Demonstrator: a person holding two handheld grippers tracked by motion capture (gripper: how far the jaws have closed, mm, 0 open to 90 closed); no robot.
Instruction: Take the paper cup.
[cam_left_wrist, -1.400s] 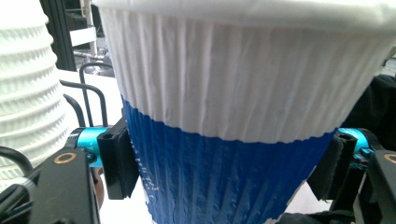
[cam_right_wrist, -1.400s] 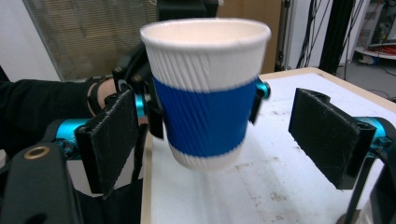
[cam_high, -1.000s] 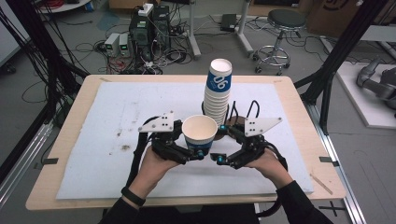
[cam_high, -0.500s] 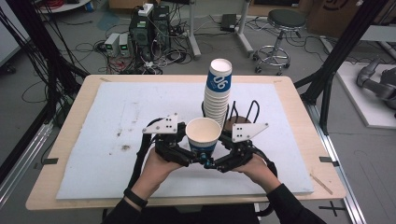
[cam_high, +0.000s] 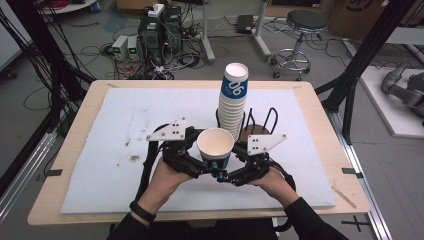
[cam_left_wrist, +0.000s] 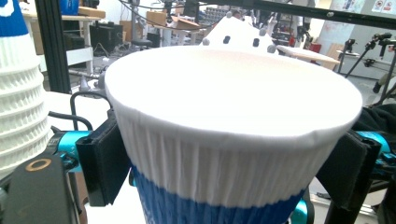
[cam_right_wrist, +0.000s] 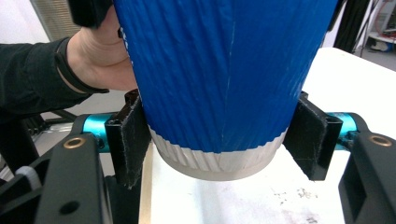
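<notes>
A paper cup (cam_high: 215, 145), white at the top and blue below, stands upright between both grippers above the white mat. My right gripper (cam_high: 232, 172) has just been closing and is shut on the cup's lower blue part (cam_right_wrist: 219, 84); both its pads (cam_right_wrist: 133, 140) press the wall just above the white base rim. My left gripper (cam_high: 200, 162) has just been opening. Its jaws stand on either side of the cup's white band (cam_left_wrist: 224, 158), close to it but not squeezing it. A tall stack of the same cups (cam_high: 232, 102) stands just behind.
The white mat (cam_high: 125, 125) covers most of the wooden table (cam_high: 320, 100). A black wire holder (cam_high: 262, 122) sits to the right of the cup stack (cam_left_wrist: 18, 107). The hand holding the left gripper (cam_right_wrist: 100, 60) shows behind the cup. Off the table stand a stool, computers and cables.
My right gripper moved in from the right and closed its jaws around the cup's lower part. The cup and the left gripper stayed where they were.
</notes>
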